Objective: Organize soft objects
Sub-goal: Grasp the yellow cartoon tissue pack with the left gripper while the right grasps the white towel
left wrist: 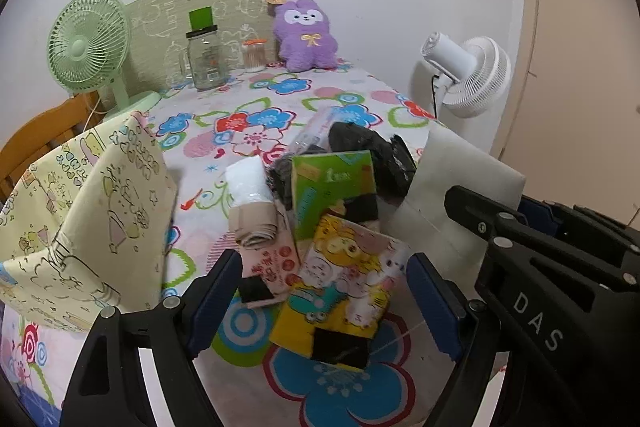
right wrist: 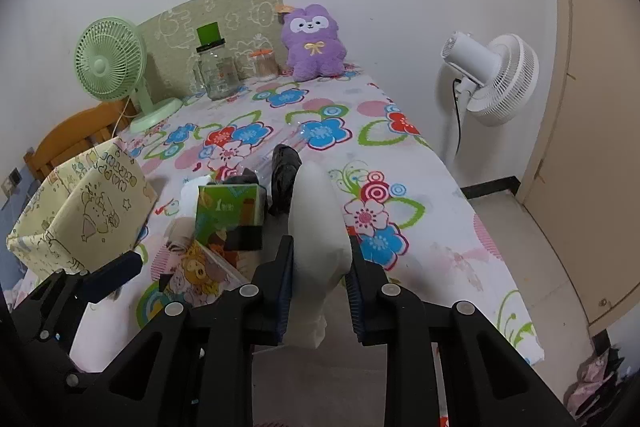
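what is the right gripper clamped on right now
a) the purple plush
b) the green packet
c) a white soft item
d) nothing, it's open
c: in the right wrist view the right gripper has both fingers pressed against the sides of the white soft item, while the green packet lies apart on the table.
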`<action>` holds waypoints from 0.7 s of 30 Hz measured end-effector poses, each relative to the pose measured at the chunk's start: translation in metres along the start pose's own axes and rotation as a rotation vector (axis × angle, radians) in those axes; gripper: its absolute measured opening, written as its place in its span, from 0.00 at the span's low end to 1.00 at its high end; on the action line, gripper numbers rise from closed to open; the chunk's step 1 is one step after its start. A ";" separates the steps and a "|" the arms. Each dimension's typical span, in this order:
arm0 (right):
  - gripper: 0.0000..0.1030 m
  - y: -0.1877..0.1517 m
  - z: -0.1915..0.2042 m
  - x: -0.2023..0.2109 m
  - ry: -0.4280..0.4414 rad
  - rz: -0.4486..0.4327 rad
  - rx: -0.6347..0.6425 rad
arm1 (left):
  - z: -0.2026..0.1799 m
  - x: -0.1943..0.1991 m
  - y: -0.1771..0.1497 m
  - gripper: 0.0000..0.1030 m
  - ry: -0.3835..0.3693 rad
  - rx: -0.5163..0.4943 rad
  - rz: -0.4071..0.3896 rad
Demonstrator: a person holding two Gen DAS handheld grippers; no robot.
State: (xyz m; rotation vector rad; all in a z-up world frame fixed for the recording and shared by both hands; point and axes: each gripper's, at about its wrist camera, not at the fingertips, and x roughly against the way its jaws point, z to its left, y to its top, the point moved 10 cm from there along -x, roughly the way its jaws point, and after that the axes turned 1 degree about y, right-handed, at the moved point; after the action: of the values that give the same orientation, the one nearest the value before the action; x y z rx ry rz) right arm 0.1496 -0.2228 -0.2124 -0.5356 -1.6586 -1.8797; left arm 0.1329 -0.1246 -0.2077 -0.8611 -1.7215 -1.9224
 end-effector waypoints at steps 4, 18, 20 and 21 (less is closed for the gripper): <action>0.26 -0.004 -0.002 0.001 -0.001 0.002 -0.007 | -0.002 -0.006 -0.006 0.83 0.005 -0.007 0.024; 0.23 0.009 0.012 0.005 0.020 -0.007 0.013 | -0.001 -0.003 0.004 0.49 -0.029 -0.007 0.039; 0.23 0.015 0.015 0.007 0.020 -0.016 0.022 | 0.000 0.000 0.009 0.48 -0.032 -0.002 0.032; 0.22 0.017 0.016 0.008 0.018 -0.020 0.027 | 0.001 0.001 0.012 0.48 -0.036 0.002 0.028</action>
State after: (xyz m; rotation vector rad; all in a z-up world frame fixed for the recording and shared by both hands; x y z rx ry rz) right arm 0.1534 -0.2090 -0.1914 -0.4919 -1.6812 -1.8684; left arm 0.1401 -0.1251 -0.1981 -0.9194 -1.7223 -1.8978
